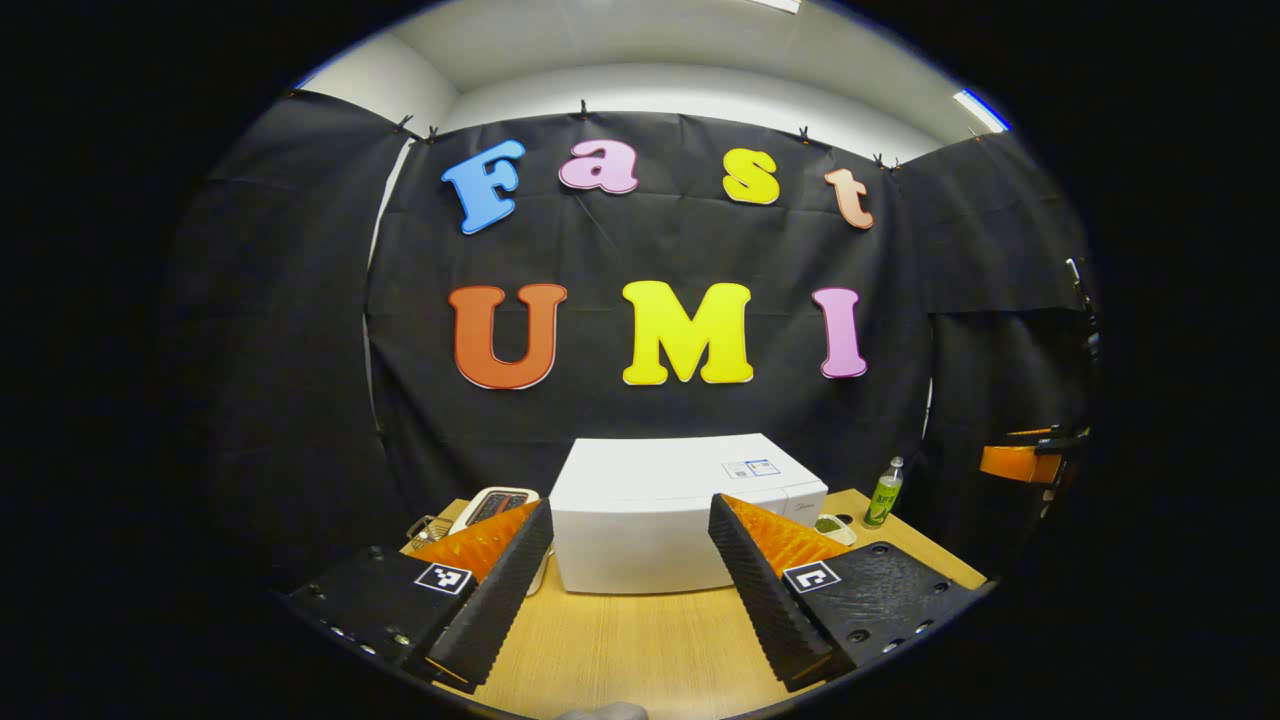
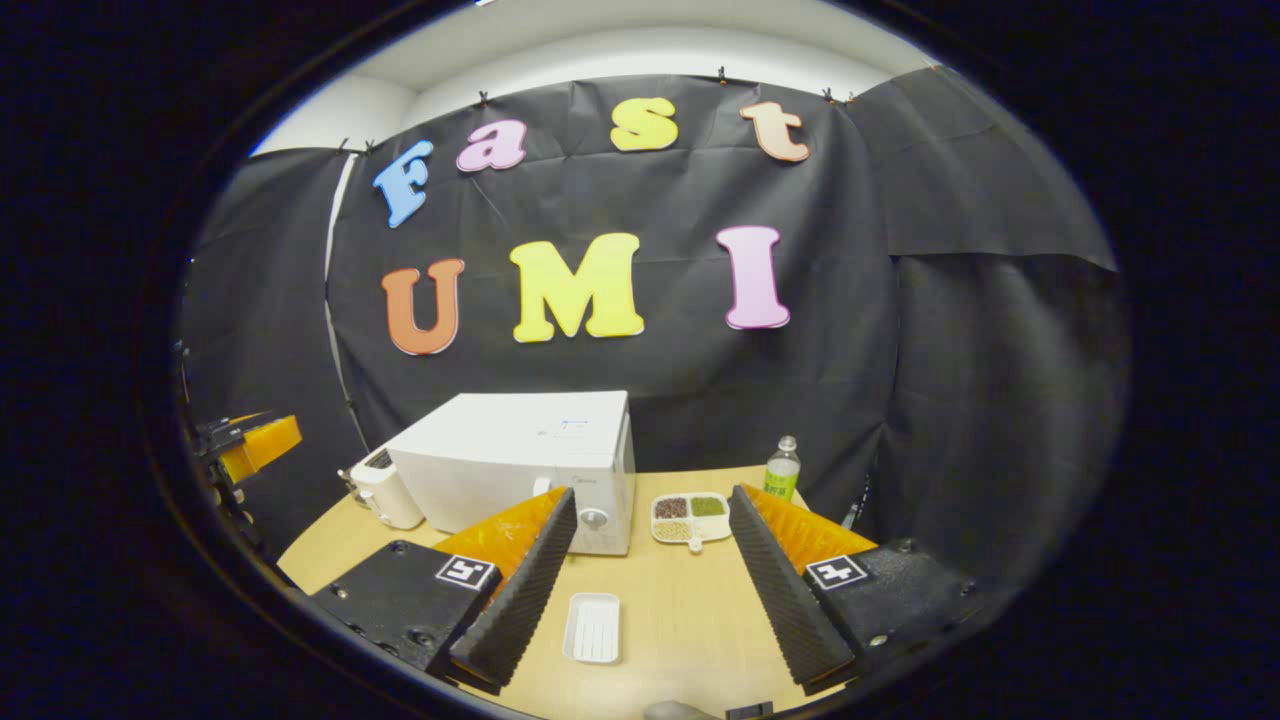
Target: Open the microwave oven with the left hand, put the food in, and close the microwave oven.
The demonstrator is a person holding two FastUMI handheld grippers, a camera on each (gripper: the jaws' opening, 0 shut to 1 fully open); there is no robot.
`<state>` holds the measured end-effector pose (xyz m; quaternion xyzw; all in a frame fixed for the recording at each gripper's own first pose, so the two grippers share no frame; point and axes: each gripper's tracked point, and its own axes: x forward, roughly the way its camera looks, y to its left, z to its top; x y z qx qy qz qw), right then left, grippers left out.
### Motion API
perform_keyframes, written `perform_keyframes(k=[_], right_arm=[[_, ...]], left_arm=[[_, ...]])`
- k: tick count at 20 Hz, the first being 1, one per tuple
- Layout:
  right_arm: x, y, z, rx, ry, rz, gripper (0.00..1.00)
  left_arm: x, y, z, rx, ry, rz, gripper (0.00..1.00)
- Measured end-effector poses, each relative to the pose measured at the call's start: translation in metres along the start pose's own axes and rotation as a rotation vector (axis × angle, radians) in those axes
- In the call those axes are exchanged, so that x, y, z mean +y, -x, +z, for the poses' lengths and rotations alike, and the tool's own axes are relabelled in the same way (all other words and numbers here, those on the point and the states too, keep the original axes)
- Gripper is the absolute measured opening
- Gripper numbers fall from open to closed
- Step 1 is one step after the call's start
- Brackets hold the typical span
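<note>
**Door shut, nothing touched: opening step yet to start**

Worktop (image 2: 690, 610): pale wood, round-edged, set against the booth's black cloth wall.

Microwave oven (image 2: 520, 465): white box, rear centre of the worktop. Door closed. In the right gripper view the control knob sits at the front's right end. Handle not clear from here.

Toaster (image 2: 385, 490): small, white, just beside the oven's far side as the right gripper view has it.

Green bottle (image 2: 781, 468): upright, back of the worktop, apart from the oven on the knob side.

Divided dish (image 2: 690, 518): the food, four compartments of what look like grains or beans, lying just beside the oven's knob end.

Small white tray (image 2: 592, 628): empty, near edge, well apart from the dish.

Left gripper (image 1: 632, 580): fingers spread wide, nothing between them, hanging above the worktop and aimed at the oven's body.

Right gripper (image 2: 652, 590): fingers likewise spread and empty, dish and tray ahead of them.

Judgement: step one, opening the door, is in hand but not begun. Next move calls for the left gripper to go round to the door front, find its free edge or handle, and pull it open.
</note>
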<state>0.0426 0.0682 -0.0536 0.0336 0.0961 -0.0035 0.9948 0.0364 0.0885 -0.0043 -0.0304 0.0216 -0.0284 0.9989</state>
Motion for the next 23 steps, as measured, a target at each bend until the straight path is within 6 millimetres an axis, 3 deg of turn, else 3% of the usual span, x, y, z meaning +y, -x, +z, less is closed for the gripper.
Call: perform_keyframes(k=[4,9,23], right_arm=[[0.015,0.004,0.008,-0.029,-0.003,0.006,0.98],[0.028,0.013,0.019,-0.058,0.013,0.011,0.98],[0.029,0.02,0.027,-0.069,0.029,0.003,0.98]], left_arm=[[0.011,0.02,0.01,-0.022,-0.003,0.033,0.97],[0.02,0.031,0.01,-0.019,-0.006,0.047,0.97],[0.011,0.032,0.018,-0.048,-0.025,0.027,0.97]])
